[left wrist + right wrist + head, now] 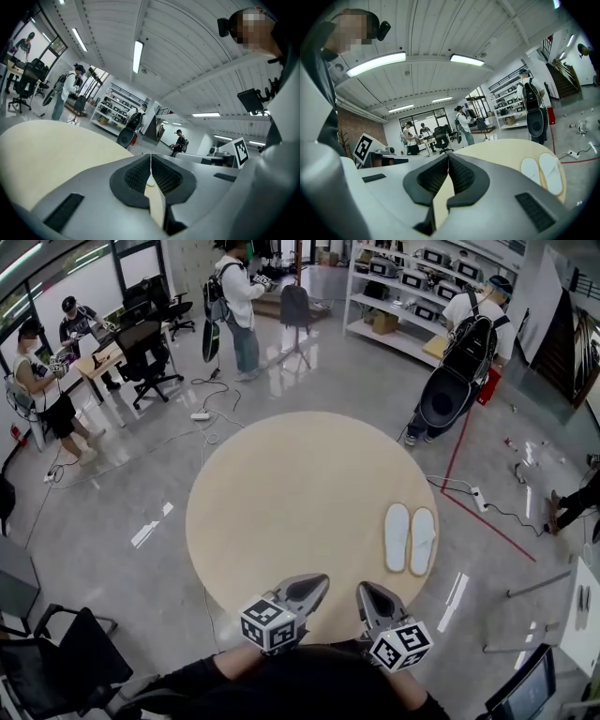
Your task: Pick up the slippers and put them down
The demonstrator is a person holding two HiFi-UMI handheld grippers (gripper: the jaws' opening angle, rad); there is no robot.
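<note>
Round table [281, 493], slippers [410, 538] clearest in head view

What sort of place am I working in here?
Probably an open lab or workshop office: equipment shelving at the back, desks with office chairs at the left, and a power strip lying on the glossy floor.

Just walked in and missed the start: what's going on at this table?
A person holds a grey two-jaw gripper in each hand over the near edge of the round beige table. The left gripper and right gripper are both shut and empty. The pair of white slippers lies side by side on the table's right, touched by neither.
</note>
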